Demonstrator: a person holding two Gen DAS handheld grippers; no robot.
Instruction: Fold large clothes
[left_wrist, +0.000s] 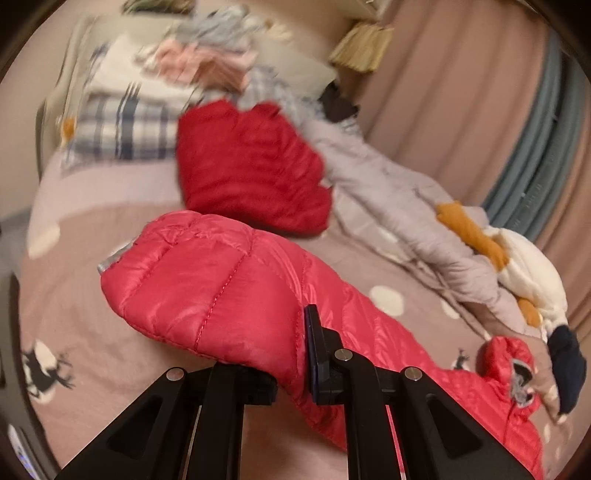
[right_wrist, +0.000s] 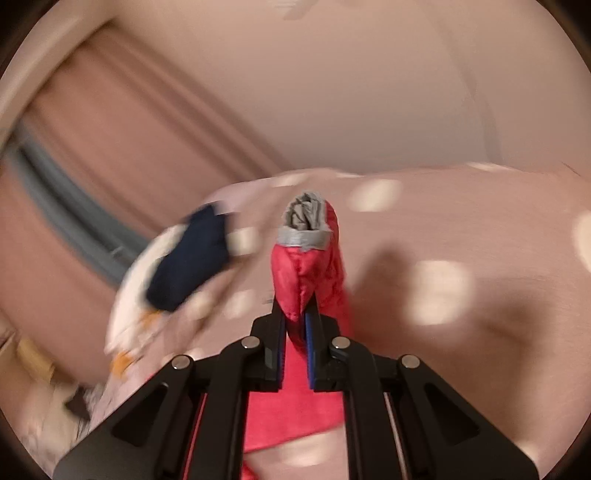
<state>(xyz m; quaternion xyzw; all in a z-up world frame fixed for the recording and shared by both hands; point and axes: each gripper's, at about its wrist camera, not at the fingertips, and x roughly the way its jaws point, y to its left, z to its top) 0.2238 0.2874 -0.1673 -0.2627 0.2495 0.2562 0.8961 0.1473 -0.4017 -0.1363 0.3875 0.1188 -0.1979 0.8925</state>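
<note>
A pink-red quilted puffer jacket (left_wrist: 207, 280) lies across the pink spotted bedspread (left_wrist: 92, 354). My left gripper (left_wrist: 291, 354) is shut on a puffy fold of the jacket near its front edge; the left finger is hidden under the fabric. The jacket's sleeve runs right to a grey-lined cuff (left_wrist: 517, 373). In the right wrist view my right gripper (right_wrist: 295, 321) is shut on that sleeve (right_wrist: 306, 273), with the grey cuff (right_wrist: 304, 218) sticking up beyond the fingertips, lifted above the bed.
A folded dark red garment (left_wrist: 251, 166) lies behind the jacket. A grey garment (left_wrist: 399, 206), an orange-white-navy one (left_wrist: 524, 273) (right_wrist: 184, 258) and a pile of clothes and checked pillows (left_wrist: 125, 125) lie farther back. Pink curtains (left_wrist: 461, 92) hang at the right.
</note>
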